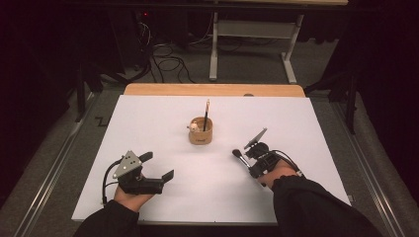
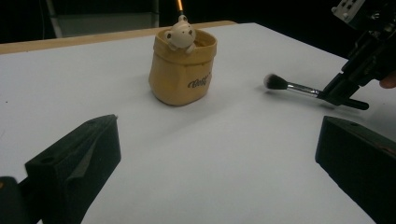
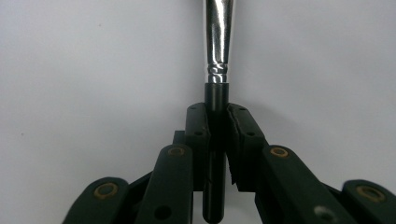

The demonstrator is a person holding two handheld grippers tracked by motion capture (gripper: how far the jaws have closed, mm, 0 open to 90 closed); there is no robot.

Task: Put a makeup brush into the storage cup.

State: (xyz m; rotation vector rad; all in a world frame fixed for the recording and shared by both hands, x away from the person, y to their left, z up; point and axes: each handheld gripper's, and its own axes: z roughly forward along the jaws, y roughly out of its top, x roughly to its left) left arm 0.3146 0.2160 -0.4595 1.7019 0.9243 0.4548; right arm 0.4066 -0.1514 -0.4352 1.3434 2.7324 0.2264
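Note:
A makeup brush (image 1: pixel 240 157) with a dark fluffy head, silver ferrule (image 3: pixel 218 42) and black handle lies low over the white sheet. My right gripper (image 1: pixel 253 160) is shut on its handle; in the right gripper view the pads (image 3: pixel 198 128) press the handle from both sides. A tan pouch-shaped holder (image 1: pixel 201 132) with a small bear figure (image 2: pixel 181 36) stands at the table's middle, with one thin brush upright in it. At the front left my left gripper (image 1: pixel 159 165) rests open with nothing between its wide-set jaws, facing the holder (image 2: pixel 182 70) and the brush (image 2: pixel 285 85).
A white sheet (image 1: pixel 163 123) covers the wooden table (image 1: pixel 148 89), whose far edge shows bare. Beyond it are a dark floor with cables (image 1: pixel 168 61) and the legs of a white desk (image 1: pixel 213 49). My right gripper (image 2: pixel 348 88) shows at the right of the left gripper view.

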